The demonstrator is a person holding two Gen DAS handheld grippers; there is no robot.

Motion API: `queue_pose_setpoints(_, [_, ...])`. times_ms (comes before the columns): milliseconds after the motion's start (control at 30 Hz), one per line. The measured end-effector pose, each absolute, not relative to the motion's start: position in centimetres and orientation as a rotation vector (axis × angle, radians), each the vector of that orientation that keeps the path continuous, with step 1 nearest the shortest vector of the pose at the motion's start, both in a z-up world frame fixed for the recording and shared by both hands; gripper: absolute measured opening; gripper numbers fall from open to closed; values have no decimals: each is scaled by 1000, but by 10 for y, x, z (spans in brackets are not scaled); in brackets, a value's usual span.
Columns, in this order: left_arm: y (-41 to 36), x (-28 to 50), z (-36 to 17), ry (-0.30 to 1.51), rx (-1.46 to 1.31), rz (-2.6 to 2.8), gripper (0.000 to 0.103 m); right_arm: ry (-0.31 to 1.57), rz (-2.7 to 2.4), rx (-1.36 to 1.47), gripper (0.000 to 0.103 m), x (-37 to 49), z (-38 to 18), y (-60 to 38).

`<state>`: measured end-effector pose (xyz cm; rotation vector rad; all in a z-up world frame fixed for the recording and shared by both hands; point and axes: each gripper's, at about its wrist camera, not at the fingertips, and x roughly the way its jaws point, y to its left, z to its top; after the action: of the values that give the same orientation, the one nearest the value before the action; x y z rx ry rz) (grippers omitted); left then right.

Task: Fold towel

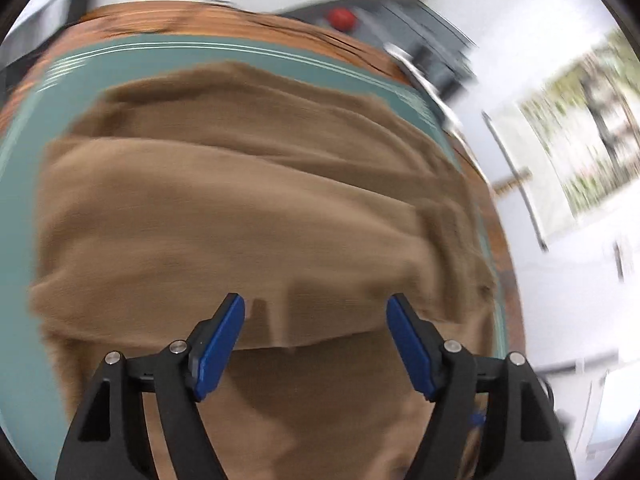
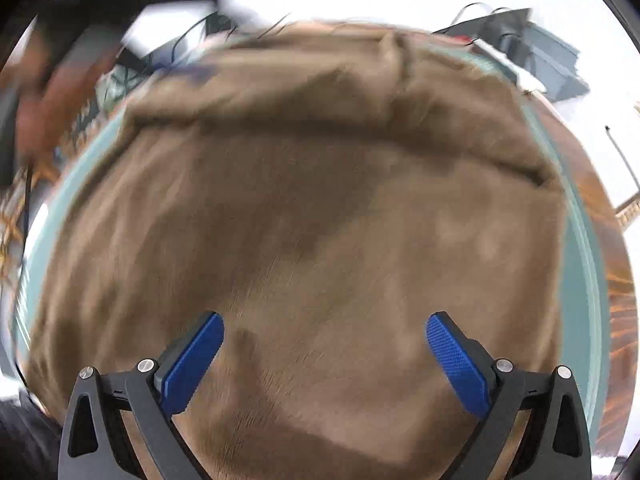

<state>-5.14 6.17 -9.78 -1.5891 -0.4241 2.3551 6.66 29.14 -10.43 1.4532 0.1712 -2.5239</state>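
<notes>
One towel (image 1: 240, 216), brown, one teal mat (image 1: 132, 68) under it, one wooden table (image 1: 168, 20) under that. Two grippers, both yours, four blue pads in all.

Your left gripper (image 1: 316, 308): jaws spread wide, nothing between the pads (image 1: 220, 348). The towel fills the space ahead of and below the jaws. A folded top layer ends in an edge that runs across just between and beyond the two fingertips; a lower layer of the same towel lies under the jaws, nearer the camera. Whether the tips touch the cloth, you cannot tell: heavy motion blur. Teal mat shows left of the left jaw and as a thin strip past the right jaw.

Your right gripper (image 2: 325, 322): jaws also spread wide, holding nothing. The towel (image 2: 320, 200) lies directly under and ahead of both pads (image 2: 458, 360), covering nearly the whole view. A thick fold ridge runs across well beyond the tips. Mat (image 2: 580, 260) shows as a narrow band outside the right jaw, table (image 2: 620, 280) wood past that. Contact with cloth unclear, blurred.

One red round object (image 1: 342, 19) sits far beyond the left jaws, off the mat.
</notes>
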Motion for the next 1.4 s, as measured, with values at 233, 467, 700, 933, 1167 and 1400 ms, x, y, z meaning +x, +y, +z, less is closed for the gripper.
queue_pose_setpoints(233, [-41, -38, -125, -607, -1696, 2557, 78, 210, -2655, 1328, 103, -20, -54, 294])
queue_pose_setpoints(467, [-68, -31, -151, -668, -1750, 2584, 78, 155, -2538, 1462, 97, -93, -98, 292])
queue_pose_setpoints(700, [-60, -36, -162, -623, -1758, 2549, 80, 12, -2483, 1450, 27, -89, -100, 304])
queue_pose_setpoints(933, [-41, -38, -164, -578, -1722, 2511, 86, -57, -2634, 1328, 20, -76, -63, 326])
queue_pose_setpoints(1167, [-30, -40, -169, -390, -1745, 2588, 88, -124, -2616, 1532, 43, -82, -108, 348])
queue_pose_setpoints(1400, [-43, -42, -163, -520, -1776, 2584, 89, -109, -2815, 1463, 73, -72, -81, 381])
